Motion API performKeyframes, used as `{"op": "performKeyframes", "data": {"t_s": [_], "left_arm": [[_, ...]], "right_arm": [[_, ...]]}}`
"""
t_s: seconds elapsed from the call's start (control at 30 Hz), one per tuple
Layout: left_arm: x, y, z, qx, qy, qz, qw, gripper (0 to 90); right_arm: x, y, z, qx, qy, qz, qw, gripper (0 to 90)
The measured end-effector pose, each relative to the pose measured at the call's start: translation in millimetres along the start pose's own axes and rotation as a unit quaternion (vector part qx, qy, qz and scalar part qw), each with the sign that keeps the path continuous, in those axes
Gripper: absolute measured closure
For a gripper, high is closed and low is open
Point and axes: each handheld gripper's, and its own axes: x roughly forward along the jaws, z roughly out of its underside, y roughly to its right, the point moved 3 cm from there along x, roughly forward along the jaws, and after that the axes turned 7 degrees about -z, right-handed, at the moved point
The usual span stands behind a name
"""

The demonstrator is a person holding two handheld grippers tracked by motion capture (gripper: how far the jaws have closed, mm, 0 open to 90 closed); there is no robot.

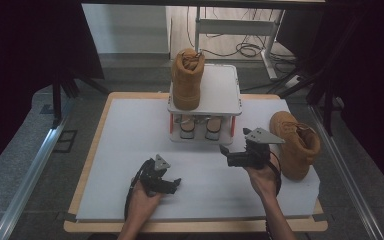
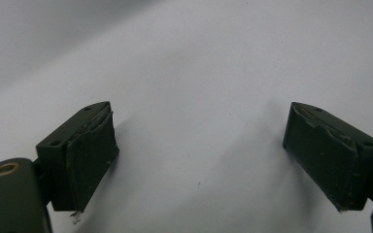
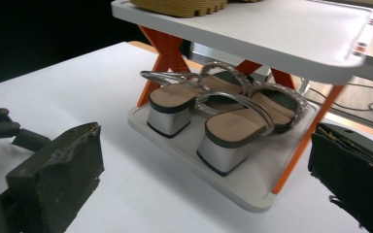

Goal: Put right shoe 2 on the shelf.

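While seen from above: white table (image 1: 130,140) across the middle, two-tier rack (image 1: 220,95) at its 12 o'clock edge. On the rack's top shelf, left side, one tan boot (image 1: 186,80) upright, toe toward the near side. Second boot (image 1: 296,142) on the table at 3 o'clock, lying tilted, just beside the right gripper. On the lower shelf, pair of block-heel sandals (image 3: 223,114) side by side, heels facing out, straps silver and studded; orange cross-legs of the rack behind them.

Right gripper (image 1: 228,152) held above the table at about 4 o'clock, pointing toward 9 o'clock, between the rack and the tilted boot; jaws spread wide, nothing between them, sandals framed in the gap in the right gripper view. Left gripper (image 1: 176,184) low over the table at 6 o'clock, pointing toward 3 o'clock; jaws likewise wide apart, gripping nothing, bare white surface between them in the left gripper view. Both well apart from each other, neither touching a shoe.
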Motion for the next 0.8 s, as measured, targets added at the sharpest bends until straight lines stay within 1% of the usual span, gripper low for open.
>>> {"op": "performKeyframes", "data": {"t_s": [0.03, 0.17, 0.4, 0.5, 0.53, 0.7, 0.8], "left_arm": [[0.0, 0.0, 0.0, 0.0, 0.0, 0.0, 1.0, 11.8], [-0.1, -0.2, 0.0, 0.001, -0.001, 0.0, 1.0, 11.7], [-0.3, -0.5, 0.1, 0.003, -0.002, 0.0, 1.0, 11.8], [-0.3, -0.5, 0.1, 0.003, -0.002, 0.0, 1.0, 11.7], [-0.3, -0.5, 0.0, 0.003, -0.002, 0.0, 1.0, 11.7], [-0.3, -0.5, 0.1, 0.003, -0.002, 0.0, 1.0, 11.7], [-0.3, -0.4, 0.1, 0.003, -0.002, 0.0, 1.0, 11.7]], "right_arm": [[-1.8, 0.8, 1.2, 0.005, 0.001, 0.002, 1.0, 0.0], [-8.3, 3.8, 4.7, 0.011, 0.007, 0.01, 0.9999, 0.0], [-19.1, 5.7, 10.8, 0.007, 0.007, 0.028, 0.9996, 0.0], [-22.0, 6.8, 12.6, 0.003, 0.004, 0.032, 0.9995, 0.0], [-25.0, 7.7, 14.8, 0.002, -0.004, 0.037, 0.9993, 0.0], [-30.0, 10.0, 21.0, 0.011, -0.019, 0.048, 0.9986, 0.0], [-33.8, 11.4, 25.0, 0.014, -0.021, 0.05, 0.9984, 0.0]]}}
